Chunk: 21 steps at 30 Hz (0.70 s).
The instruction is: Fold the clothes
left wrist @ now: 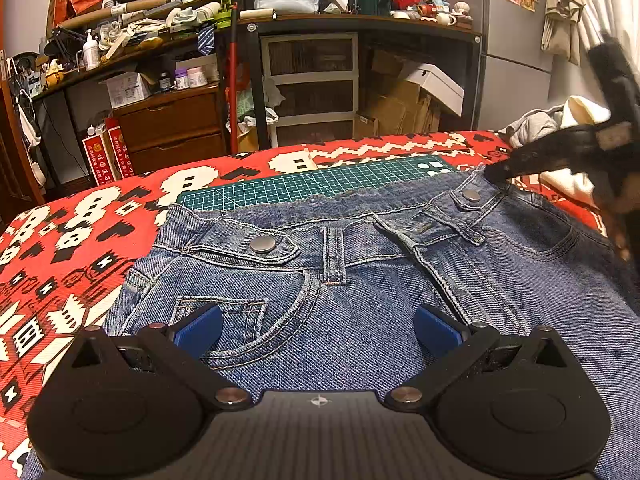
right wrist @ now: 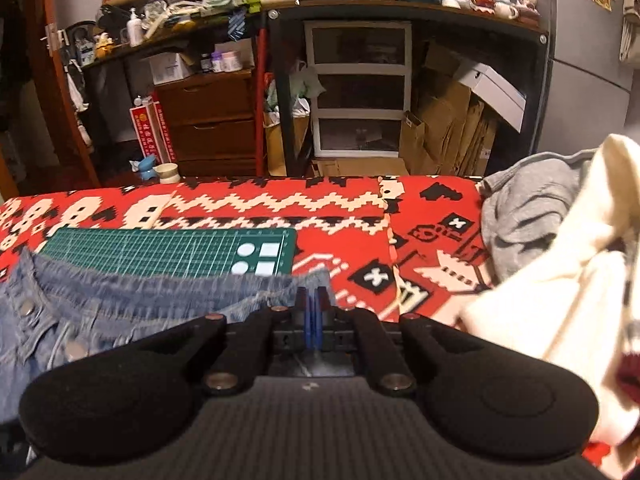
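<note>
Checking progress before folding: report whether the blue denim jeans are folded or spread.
Spread: the blue denim jeans lie flat, front up, waistband and both metal buttons showing. Legs are out of view.

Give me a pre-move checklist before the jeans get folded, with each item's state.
1. Left gripper open above the jeans: ok.
2. Right gripper shut at the waistband corner: ok; whether denim is pinched: cannot tell.
3. Waistband lying flat: not ok, the fly is open and twisted.
4. Jeans clear of the clothes pile: ok.
5. Cutting mat partly under the waistband: not ok if it could drag.
6. Legs laid straight: cannot tell, out of view.
</note>
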### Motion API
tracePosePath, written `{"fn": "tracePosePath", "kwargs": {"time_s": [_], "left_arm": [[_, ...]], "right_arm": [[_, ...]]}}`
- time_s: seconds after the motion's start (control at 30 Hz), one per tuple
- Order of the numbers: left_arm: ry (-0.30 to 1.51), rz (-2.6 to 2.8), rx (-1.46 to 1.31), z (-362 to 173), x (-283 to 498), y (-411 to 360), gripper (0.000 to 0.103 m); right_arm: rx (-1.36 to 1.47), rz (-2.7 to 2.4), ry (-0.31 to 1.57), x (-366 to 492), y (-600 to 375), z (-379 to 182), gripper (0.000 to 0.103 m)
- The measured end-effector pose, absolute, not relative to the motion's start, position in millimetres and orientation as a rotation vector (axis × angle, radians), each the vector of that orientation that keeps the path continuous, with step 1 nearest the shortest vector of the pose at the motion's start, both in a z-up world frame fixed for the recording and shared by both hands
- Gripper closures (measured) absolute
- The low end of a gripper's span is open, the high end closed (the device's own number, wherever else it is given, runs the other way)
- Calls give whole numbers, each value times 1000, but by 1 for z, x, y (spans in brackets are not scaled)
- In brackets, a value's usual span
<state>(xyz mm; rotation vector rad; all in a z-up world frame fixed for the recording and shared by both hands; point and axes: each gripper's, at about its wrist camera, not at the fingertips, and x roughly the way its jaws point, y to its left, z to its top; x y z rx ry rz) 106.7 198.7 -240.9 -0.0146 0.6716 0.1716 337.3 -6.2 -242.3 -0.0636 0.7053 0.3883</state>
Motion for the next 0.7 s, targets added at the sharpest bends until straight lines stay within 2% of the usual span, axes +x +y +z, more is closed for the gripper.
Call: {"fn": "tracePosePath", "kwargs": {"time_s": [0.27, 0.33, 0.4, 0.53, 0.57, 0.7], "left_arm": [[672, 172, -15, -241, 107, 199, 0], [671, 171, -15, -241, 107, 199, 0], [671, 172, -13, -241, 106, 198, 0], [672, 172, -13, -241, 106, 198, 0], [672, 172, -12, -241, 107, 198, 0], [673, 173, -11, -241, 107, 198, 0]], "right_arm": [[-37, 355, 692, 348, -2, -230, 99], [-40, 390, 664, 329, -5, -222, 91], [-57, 425, 657, 307, -8, -218, 74], [-90, 452, 684, 273, -11, -228, 62], [-101, 445, 683, 267, -12, -232, 56], [-130, 403, 664, 256, -8, -251, 22]]}}
